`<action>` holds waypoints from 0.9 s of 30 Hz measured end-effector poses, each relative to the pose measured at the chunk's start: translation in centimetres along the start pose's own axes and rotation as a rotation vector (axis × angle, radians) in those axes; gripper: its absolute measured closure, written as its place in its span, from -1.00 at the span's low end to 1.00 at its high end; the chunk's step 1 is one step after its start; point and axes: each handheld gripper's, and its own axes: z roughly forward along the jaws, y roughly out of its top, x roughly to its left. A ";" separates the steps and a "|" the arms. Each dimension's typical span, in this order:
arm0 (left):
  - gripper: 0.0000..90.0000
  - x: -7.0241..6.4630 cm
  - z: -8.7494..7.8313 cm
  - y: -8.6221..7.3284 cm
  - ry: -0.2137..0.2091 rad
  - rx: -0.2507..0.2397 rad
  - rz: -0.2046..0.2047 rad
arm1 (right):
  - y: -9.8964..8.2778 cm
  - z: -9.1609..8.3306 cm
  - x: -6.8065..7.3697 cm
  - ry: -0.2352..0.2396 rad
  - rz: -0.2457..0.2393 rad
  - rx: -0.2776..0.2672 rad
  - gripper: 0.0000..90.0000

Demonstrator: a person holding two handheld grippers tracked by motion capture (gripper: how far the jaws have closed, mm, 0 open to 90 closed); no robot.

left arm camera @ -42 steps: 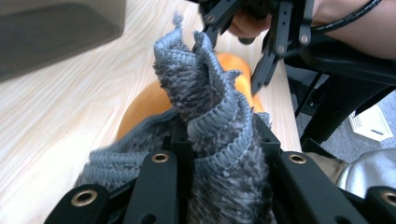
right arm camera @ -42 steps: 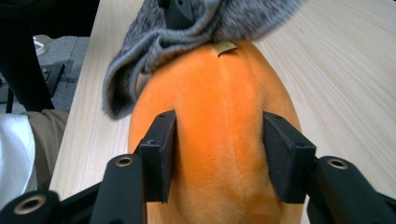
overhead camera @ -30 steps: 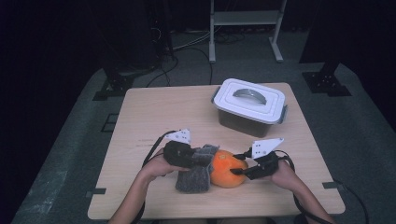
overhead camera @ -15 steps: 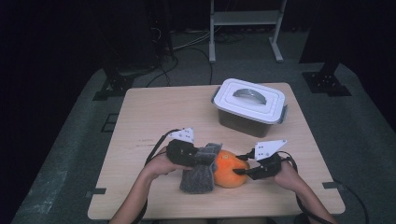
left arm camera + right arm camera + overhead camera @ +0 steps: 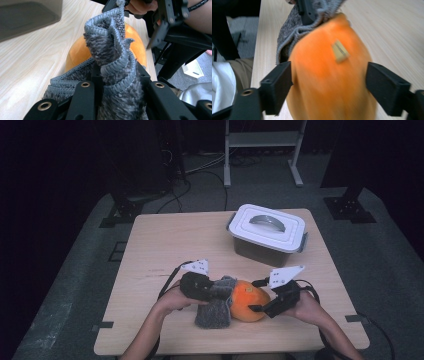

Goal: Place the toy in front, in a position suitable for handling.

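An orange fruit (image 5: 246, 301) lies on the wooden table (image 5: 175, 240) near the front edge. A grey knitted cloth (image 5: 215, 312) is bunched against its left side. My left gripper (image 5: 212, 290) is shut on a fold of the cloth (image 5: 112, 57), held up against the orange (image 5: 77, 53). My right gripper (image 5: 254, 295) reaches in from the right. Its jaws have just been opening and now stand wide on either side of the orange (image 5: 329, 75), which is blurred. The cloth (image 5: 289, 32) drapes over the fruit's far end.
A lidded white and grey container (image 5: 267, 232) with a handle stands at the back right of the table. Behind the table are a white stand (image 5: 262, 140) and cables on the dark floor.
The right gripper's jaws have spread wider around the orange and the gripper has lifted slightly. The left gripper stays put, still gripping the cloth.
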 end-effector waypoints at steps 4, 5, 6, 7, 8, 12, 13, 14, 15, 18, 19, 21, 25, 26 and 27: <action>0.53 -0.3 0.2 0.1 -0.010 0.007 0.008 | 0.6 1.1 0.2 -0.029 0.002 0.042 -0.65; 0.53 -0.3 0.3 0.1 -0.011 0.006 0.009 | 0.7 1.3 0.1 -0.027 0.014 0.045 -0.66; 0.53 -0.3 0.3 0.1 -0.012 0.006 0.008 | 0.7 1.5 0.1 -0.026 0.022 0.049 -0.67; 0.53 -0.3 0.3 0.1 -0.012 0.006 0.007 | 0.7 1.7 0.1 -0.026 0.030 0.052 -0.67; 0.53 -0.2 0.4 0.0 -0.016 0.006 0.005 | 0.8 1.9 0.1 -0.028 0.035 0.059 -0.66; 0.53 -0.1 0.1 -0.3 -0.011 -0.001 0.000 | 0.8 2.1 0.2 -0.032 -0.043 0.055 0.02; 0.53 -0.1 -0.1 -0.3 -0.009 -0.003 -0.003 | 0.8 2.0 0.2 -0.032 -0.047 0.042 0.10; 0.53 -0.1 -0.3 -0.3 -0.003 -0.003 -0.002 | 0.8 2.0 0.1 -0.033 -0.051 0.032 0.14; 0.53 -0.2 -0.8 -0.2 0.004 -0.007 0.002 | 0.9 2.1 0.0 -0.031 -0.051 0.017 0.16; 0.53 -0.5 -2.4 0.6 0.020 -0.029 0.022 | 1.2 2.4 -0.1 -0.029 -0.046 -0.052 0.21; 0.53 -0.6 -2.9 0.8 0.024 -0.038 0.031 | 1.3 2.6 -0.1 -0.021 -0.036 -0.087 0.22; 0.53 -1.0 -4.3 1.5 0.031 -0.066 0.048 | 1.4 2.9 -0.3 0.012 -0.007 -0.170 0.21; 0.53 -0.8 -4.6 1.4 0.055 -0.021 0.039 | 1.3 4.3 -0.6 0.036 0.024 -0.214 0.10; 0.53 -0.7 -4.1 1.1 0.055 0.008 0.037 | 1.1 4.6 -0.6 0.039 0.025 -0.193 0.08; 0.53 -0.7 -3.7 0.8 0.044 0.013 0.038 | 0.8 5.1 -0.5 0.039 0.014 -0.169 0.04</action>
